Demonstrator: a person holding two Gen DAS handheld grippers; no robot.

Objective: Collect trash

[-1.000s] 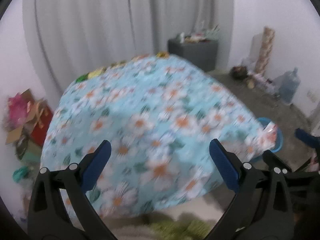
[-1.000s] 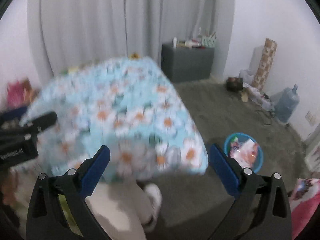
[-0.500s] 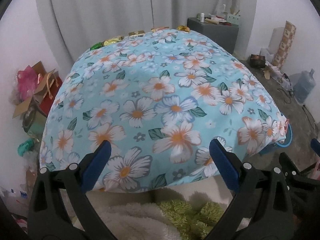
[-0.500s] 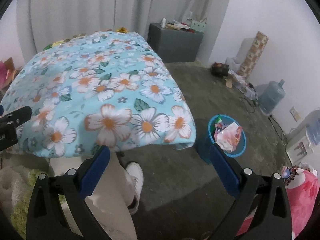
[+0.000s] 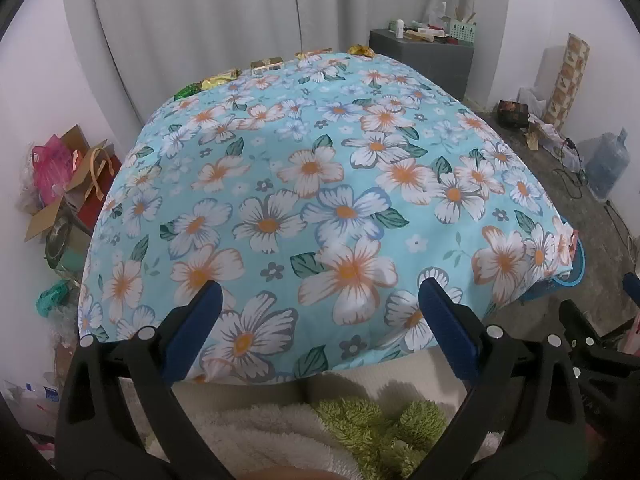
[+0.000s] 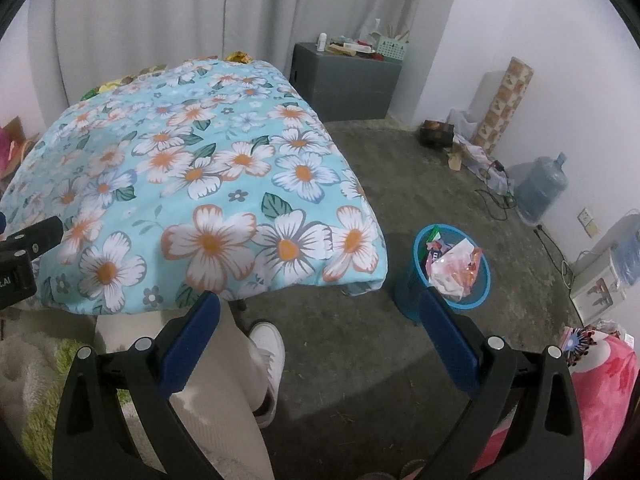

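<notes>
Floral cotton tablecloth (image 5: 320,184), crinkled foil wrappers (image 5: 218,79), round blue bin (image 6: 452,272), empty claws

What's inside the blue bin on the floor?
The blue bin holds crumpled wrappers, white, orange and red, piled near the rim. Whatever lies underneath them is hidden, as is the bottom.

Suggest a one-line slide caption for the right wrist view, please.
Open right gripper hovers empty over the floor between the floral-covered table and a blue trash bin holding wrappers.

Left gripper (image 5: 318,320) and right gripper (image 6: 320,322) gape wide
</notes>
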